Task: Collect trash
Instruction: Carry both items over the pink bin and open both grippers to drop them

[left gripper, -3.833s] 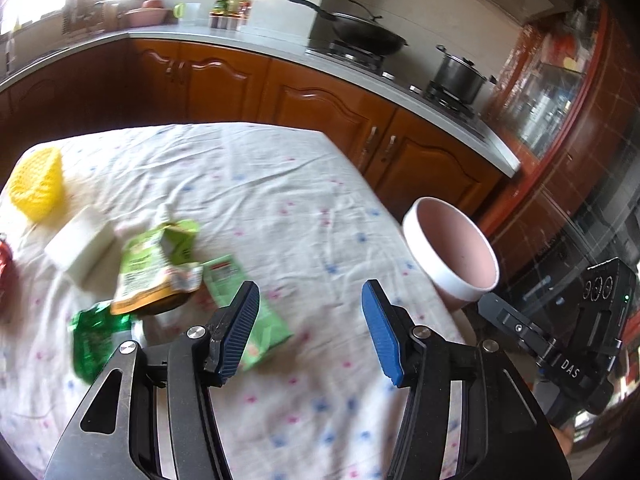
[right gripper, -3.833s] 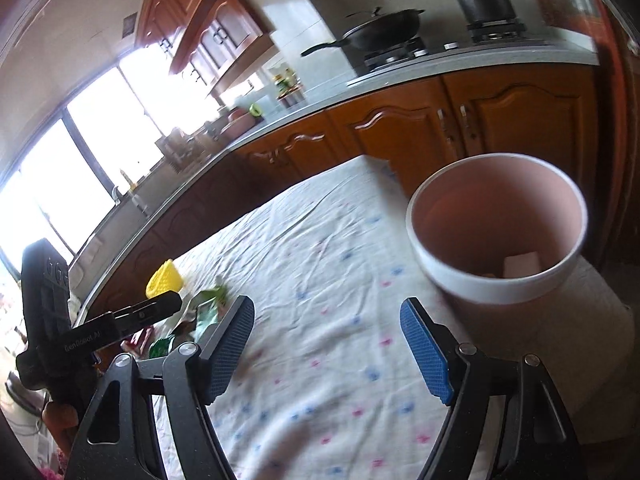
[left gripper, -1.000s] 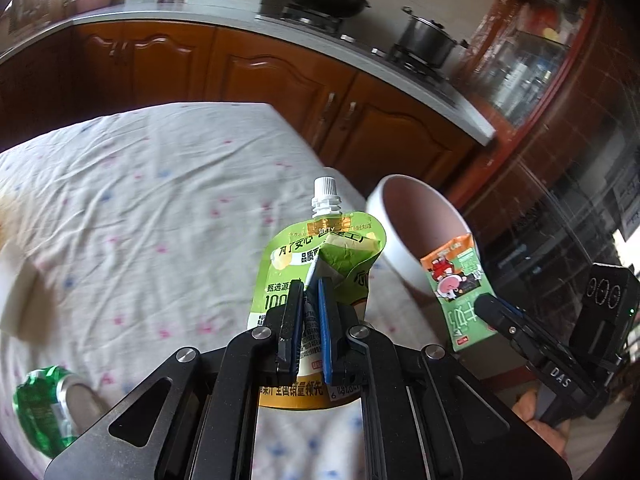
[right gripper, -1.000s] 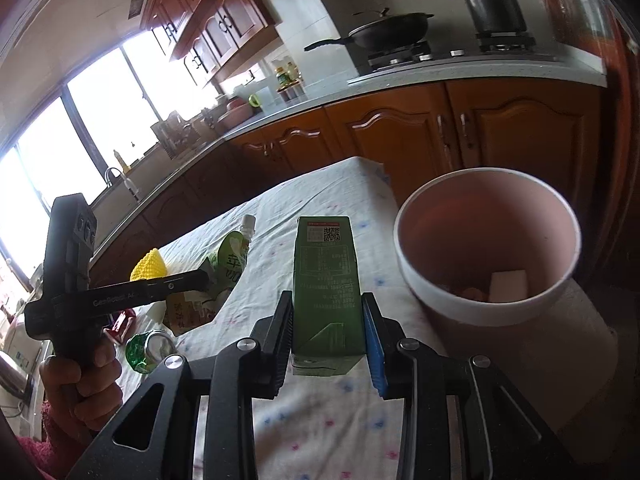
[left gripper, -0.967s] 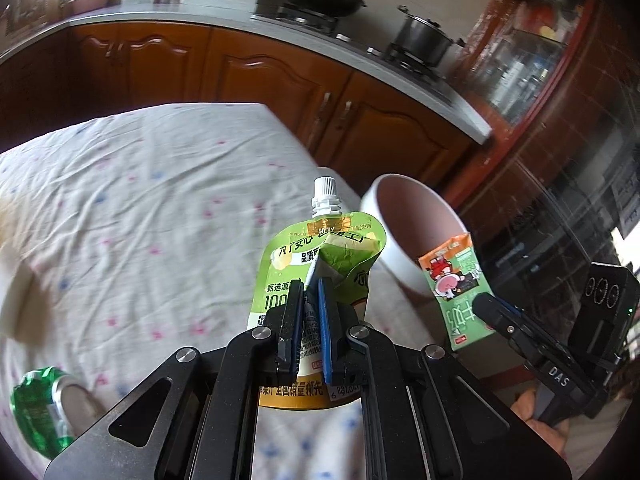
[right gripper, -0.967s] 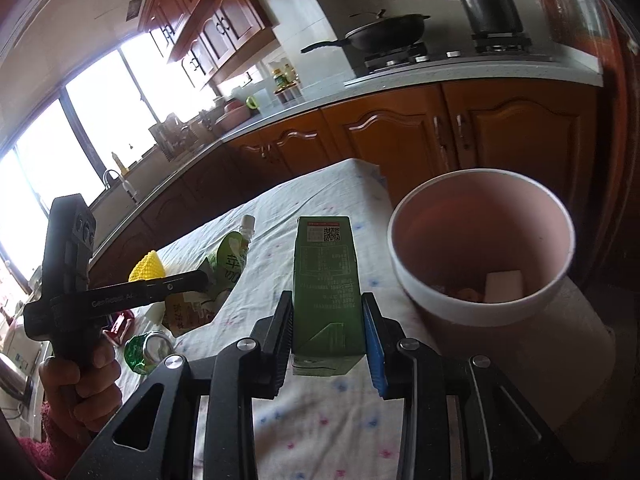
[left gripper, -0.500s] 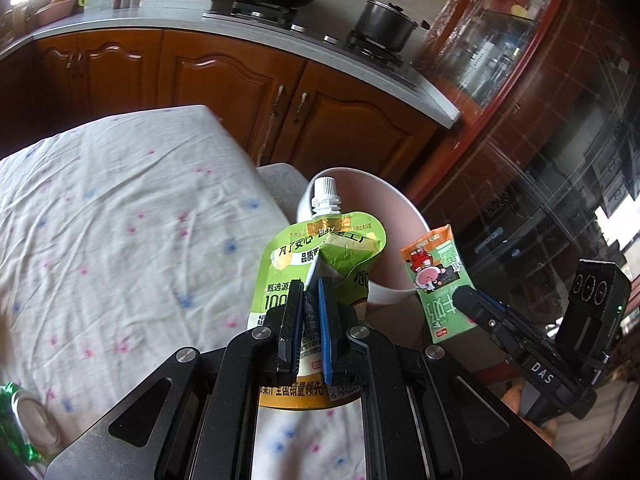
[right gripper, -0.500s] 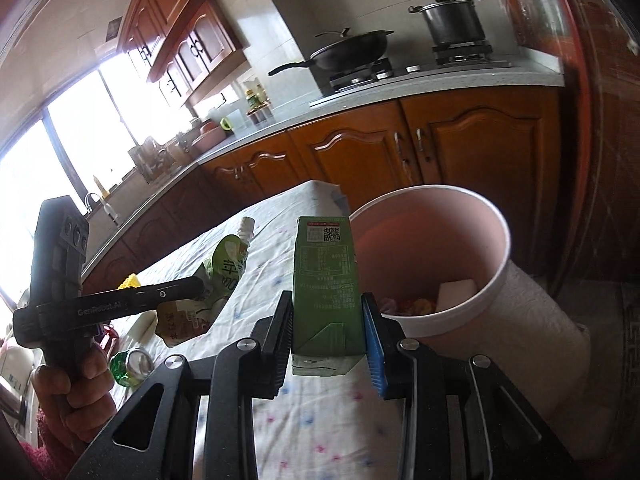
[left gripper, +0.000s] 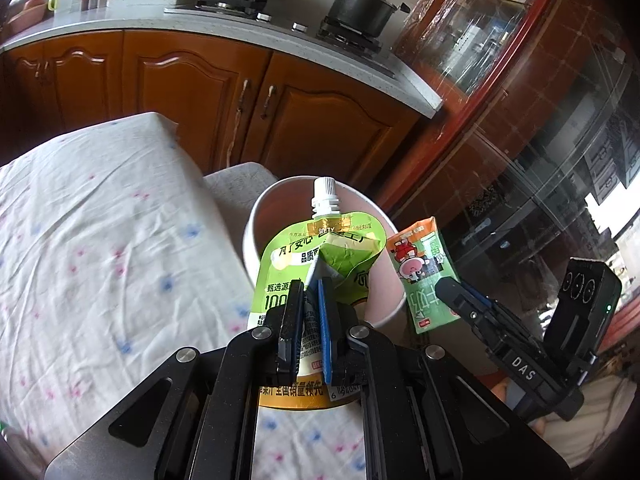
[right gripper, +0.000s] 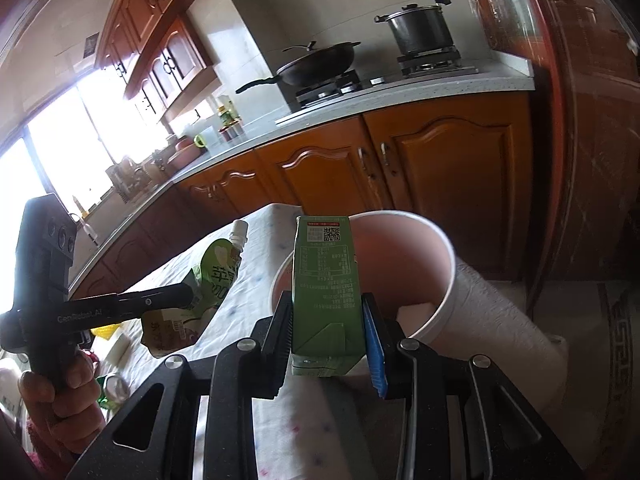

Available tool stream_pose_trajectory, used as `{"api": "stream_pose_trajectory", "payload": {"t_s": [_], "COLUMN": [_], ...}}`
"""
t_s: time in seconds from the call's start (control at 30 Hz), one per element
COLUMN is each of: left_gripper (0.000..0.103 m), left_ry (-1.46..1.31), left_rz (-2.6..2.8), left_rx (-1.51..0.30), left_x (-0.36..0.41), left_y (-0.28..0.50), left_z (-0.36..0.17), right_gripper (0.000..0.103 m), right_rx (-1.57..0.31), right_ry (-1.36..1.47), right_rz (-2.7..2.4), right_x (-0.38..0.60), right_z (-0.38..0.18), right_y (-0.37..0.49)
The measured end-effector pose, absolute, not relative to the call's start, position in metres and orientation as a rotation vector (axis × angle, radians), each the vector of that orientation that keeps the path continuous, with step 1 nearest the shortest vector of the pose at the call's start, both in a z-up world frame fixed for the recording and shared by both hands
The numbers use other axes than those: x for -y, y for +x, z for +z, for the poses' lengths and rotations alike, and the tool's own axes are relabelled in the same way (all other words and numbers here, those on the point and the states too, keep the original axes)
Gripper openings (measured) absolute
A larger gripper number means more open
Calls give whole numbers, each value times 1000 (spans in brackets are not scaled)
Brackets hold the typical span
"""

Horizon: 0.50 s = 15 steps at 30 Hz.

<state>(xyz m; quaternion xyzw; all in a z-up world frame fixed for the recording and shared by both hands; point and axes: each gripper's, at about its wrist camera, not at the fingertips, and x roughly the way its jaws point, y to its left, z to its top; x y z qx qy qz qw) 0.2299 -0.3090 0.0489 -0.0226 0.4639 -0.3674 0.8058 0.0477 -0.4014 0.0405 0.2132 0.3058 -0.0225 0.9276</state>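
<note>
My left gripper [left gripper: 310, 292] is shut on a green spouted drink pouch [left gripper: 320, 248] and holds it upright just in front of the pink-lined white bin [left gripper: 256, 216]. My right gripper [right gripper: 326, 312] is shut on a green drink carton [right gripper: 324, 276] and holds it upright at the bin's near rim [right gripper: 448, 300]. In the left wrist view the carton [left gripper: 424, 276] hangs to the right of the bin. In the right wrist view the pouch [right gripper: 216, 276] is left of the bin, over the table. A white scrap [right gripper: 412, 314] lies inside the bin.
The bin stands off the table's corner. The flowered tablecloth [left gripper: 100, 260] covers the table. A green can [right gripper: 114, 386] and a yellow object [right gripper: 102, 331] lie on the table at far left. Wooden cabinets [left gripper: 200, 92] and a stove with a pot [left gripper: 360, 4] are behind.
Both grippers have moved closer to the bin with their loads. The bin looks larger and the pouch's spout now overlaps its opening.
</note>
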Motion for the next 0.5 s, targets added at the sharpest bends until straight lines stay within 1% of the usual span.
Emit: {"api": "stream_pose_trajectory", "payload": {"t_s": [0.5], "left_gripper": [6], "left_ry": [-4], "left_rz": [-761], "left_rx": [-1103], "left_x": [374], "left_y": [271], "left_z": [22], "right_gripper": [33], "right_rx": [-717], "right_ry": [435], "right_rz": [-102], "right_x": [436], "right_z": [25], "right_y": [91]}}
